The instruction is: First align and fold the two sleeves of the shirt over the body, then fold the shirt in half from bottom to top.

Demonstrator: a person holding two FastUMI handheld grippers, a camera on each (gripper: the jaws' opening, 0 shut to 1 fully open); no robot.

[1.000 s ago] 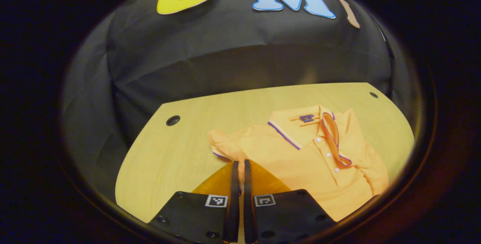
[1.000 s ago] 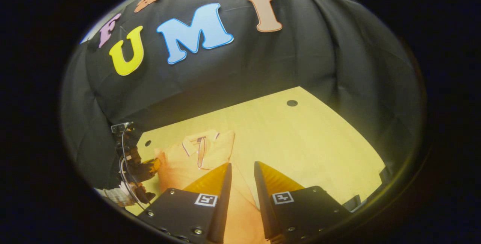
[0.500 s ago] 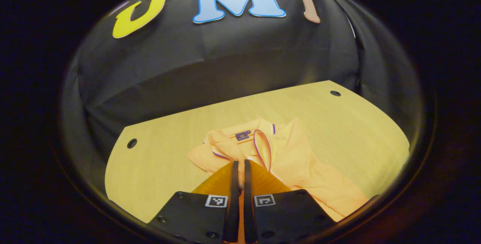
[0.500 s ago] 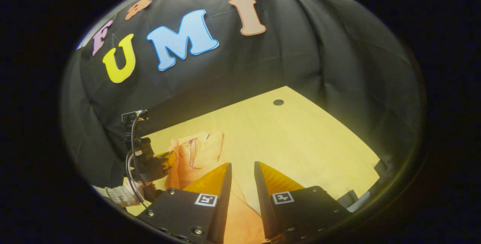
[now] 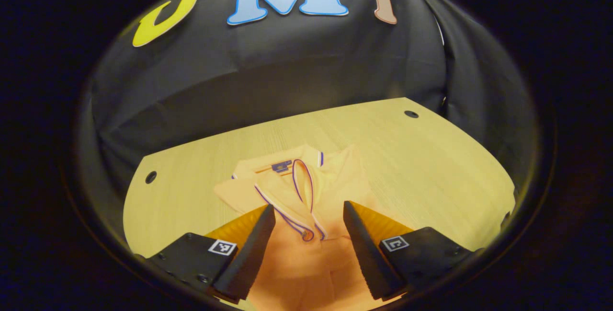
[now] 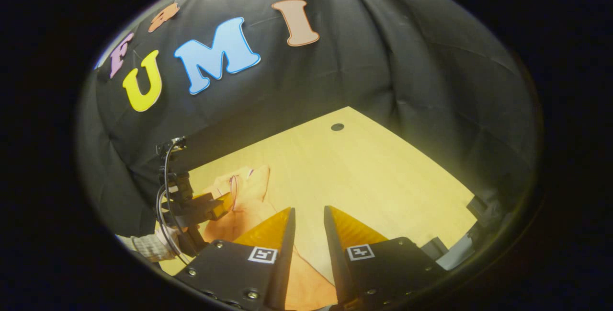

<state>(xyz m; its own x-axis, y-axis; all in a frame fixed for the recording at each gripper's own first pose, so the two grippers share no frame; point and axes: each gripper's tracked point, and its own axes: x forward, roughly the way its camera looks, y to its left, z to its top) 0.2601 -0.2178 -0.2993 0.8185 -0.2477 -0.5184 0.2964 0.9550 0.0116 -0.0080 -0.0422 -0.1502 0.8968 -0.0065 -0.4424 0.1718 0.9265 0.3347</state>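
Lay on the wooden table (image 5: 431,167): orange polo shirt (image 5: 292,191), collar toward the wall. Spread wide above its placket, gripping nothing: left gripper (image 5: 309,215). Parted narrowly over the shirt's edge, empty: right gripper (image 6: 309,215).

We see an orange polo shirt (image 5: 292,191) w/ white & purple stripe trim along the collar (image 5: 275,201) and placket edge, plus a small dark purple neck label (image 5: 281,165). Table (image 5: 431,167) is pale yellow wood grain w/ small black round holes (image 5: 411,114) near the corners. Booth wall (image 5: 268,71) is black cloth. Left gripper (image 5: 309,215) body is black w/ black-and-white square marker tags; same on right gripper (image 6: 309,217). Sleeve (image 6: 146,247) at far-left edge of right gripper view looks light, checked.
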